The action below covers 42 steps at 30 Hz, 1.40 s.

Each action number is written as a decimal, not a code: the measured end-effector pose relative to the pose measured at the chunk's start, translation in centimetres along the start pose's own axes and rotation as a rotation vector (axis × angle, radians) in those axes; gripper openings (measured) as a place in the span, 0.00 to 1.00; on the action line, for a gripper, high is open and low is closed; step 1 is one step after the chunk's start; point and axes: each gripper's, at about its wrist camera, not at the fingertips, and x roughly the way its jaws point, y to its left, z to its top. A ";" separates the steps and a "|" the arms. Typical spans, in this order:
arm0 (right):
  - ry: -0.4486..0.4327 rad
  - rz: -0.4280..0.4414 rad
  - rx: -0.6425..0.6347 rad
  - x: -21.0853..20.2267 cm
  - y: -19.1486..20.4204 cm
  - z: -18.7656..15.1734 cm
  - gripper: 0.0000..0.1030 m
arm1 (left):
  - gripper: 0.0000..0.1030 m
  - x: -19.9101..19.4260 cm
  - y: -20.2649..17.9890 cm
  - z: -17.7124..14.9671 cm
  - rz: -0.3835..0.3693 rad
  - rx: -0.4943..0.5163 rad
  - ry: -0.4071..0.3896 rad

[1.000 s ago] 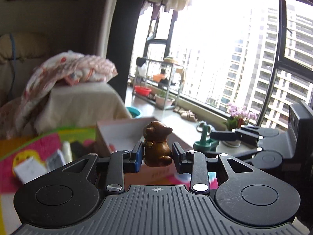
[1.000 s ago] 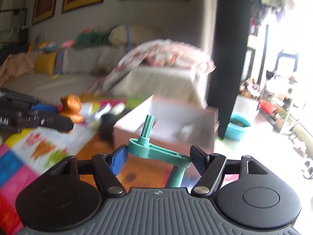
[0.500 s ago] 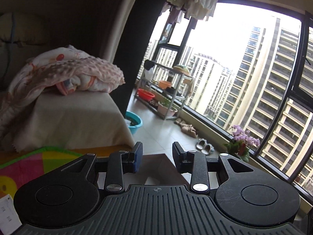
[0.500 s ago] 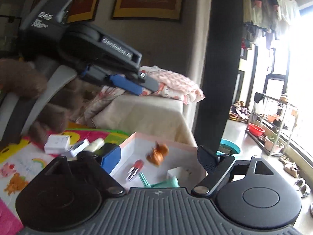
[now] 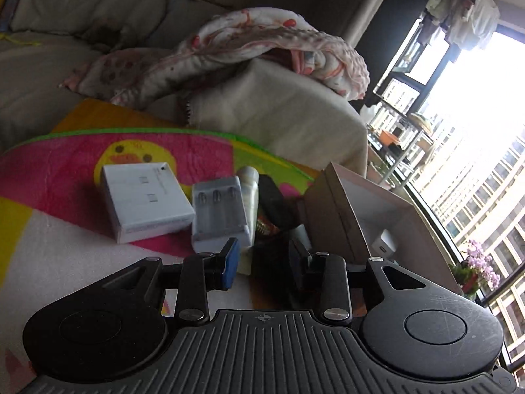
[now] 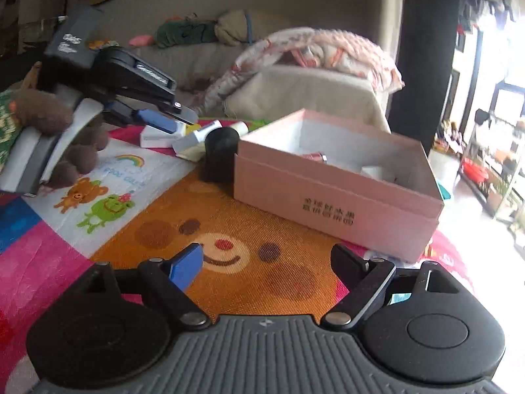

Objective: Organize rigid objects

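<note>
My left gripper [image 5: 262,259] hangs low over a cluster on the play mat, its jaws a narrow gap apart and gripping nothing. Just past its tips lie a black object [image 5: 275,203], a cream tube [image 5: 249,197], a grey battery charger [image 5: 218,213] and a white box [image 5: 147,203]. The open pink box [image 6: 328,197] stands right of them, with a red and silver item [image 6: 315,157] and a white item [image 6: 374,172] inside. My right gripper [image 6: 267,261] is wide open and empty over the mat in front of that box. The left gripper [image 6: 170,116] shows at the far left.
A hand in a brown fuzzy glove [image 6: 42,115] holds the left gripper. A sofa with a pink blanket [image 5: 262,42] runs behind the mat. The colourful mat [image 6: 226,252] has a bear face print. Right of the pink box are a floor, shelves [image 6: 492,164] and windows.
The brown bear figurine has left my left gripper and the teal part has left my right one. Right jaws widened. Both grippers dropped lower, the left rolling toward the cluster on the mat.
</note>
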 end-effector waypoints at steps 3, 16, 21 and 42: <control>0.007 -0.001 0.060 0.1 -0.9 -0.2 0.83 | 0.35 1.5 -1.2 0.1 -0.003 0.003 0.032; 0.017 -0.014 0.092 0.2 -1.4 -0.3 0.83 | 0.51 8.8 -3.3 0.0 0.092 0.028 0.068; 0.021 -0.011 0.111 0.3 -1.7 -0.3 0.83 | 0.51 7.8 -2.8 -0.7 0.051 0.072 0.075; 0.077 0.000 0.087 1.1 -0.9 1.9 0.83 | 0.50 -4.9 3.0 -6.9 -0.178 0.180 0.170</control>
